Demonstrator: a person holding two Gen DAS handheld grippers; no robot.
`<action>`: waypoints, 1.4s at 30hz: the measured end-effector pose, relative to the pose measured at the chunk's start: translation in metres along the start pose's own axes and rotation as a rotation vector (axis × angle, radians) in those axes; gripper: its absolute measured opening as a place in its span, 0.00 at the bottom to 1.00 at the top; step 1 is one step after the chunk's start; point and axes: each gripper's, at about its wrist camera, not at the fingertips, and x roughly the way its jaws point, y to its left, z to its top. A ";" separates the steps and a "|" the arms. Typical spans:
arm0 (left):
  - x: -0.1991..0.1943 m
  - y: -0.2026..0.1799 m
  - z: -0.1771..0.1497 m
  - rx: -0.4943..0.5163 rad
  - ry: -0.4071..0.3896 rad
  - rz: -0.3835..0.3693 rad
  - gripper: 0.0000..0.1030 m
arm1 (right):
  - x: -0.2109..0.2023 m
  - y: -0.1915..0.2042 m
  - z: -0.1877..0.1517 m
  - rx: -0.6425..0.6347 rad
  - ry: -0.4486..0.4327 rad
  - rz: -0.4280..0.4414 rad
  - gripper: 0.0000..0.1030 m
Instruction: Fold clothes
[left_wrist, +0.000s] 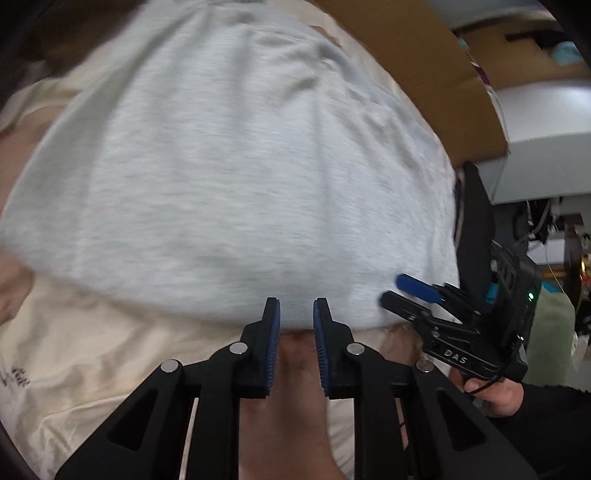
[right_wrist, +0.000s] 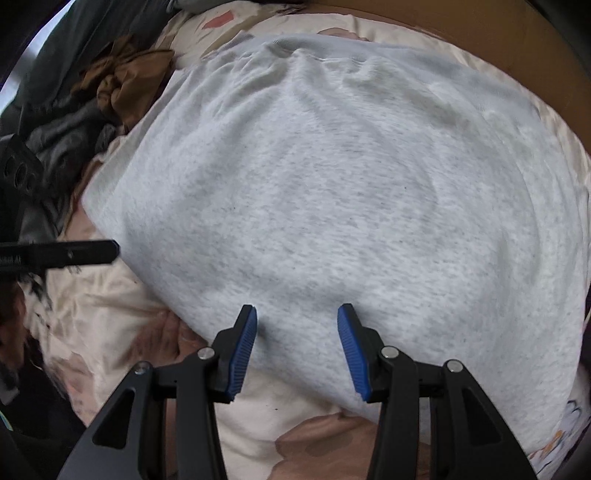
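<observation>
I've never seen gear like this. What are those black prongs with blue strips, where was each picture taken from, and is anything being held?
They are hand-held grippers, one per hand, each carrying a wide-angle camera looking along its jaws. One picture comes from the left gripper, the other from the right gripper. A light grey garment lies spread on a cream patterned sheet, with dark and brown clothes piled beside it. Both sets of jaws stand apart over the garment's near edge with nothing pinched between them. A hand holding the right gripper shows in the left view.
</observation>
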 end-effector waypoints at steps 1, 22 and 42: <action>-0.001 0.006 -0.001 -0.017 -0.003 0.005 0.18 | 0.003 0.003 0.000 -0.019 0.004 -0.021 0.43; -0.016 0.103 -0.018 -0.398 -0.261 -0.196 0.63 | 0.006 -0.003 -0.002 -0.057 0.014 -0.029 0.37; -0.030 0.164 -0.016 -0.635 -0.564 -0.442 0.46 | -0.007 -0.011 0.023 -0.033 -0.009 0.064 0.13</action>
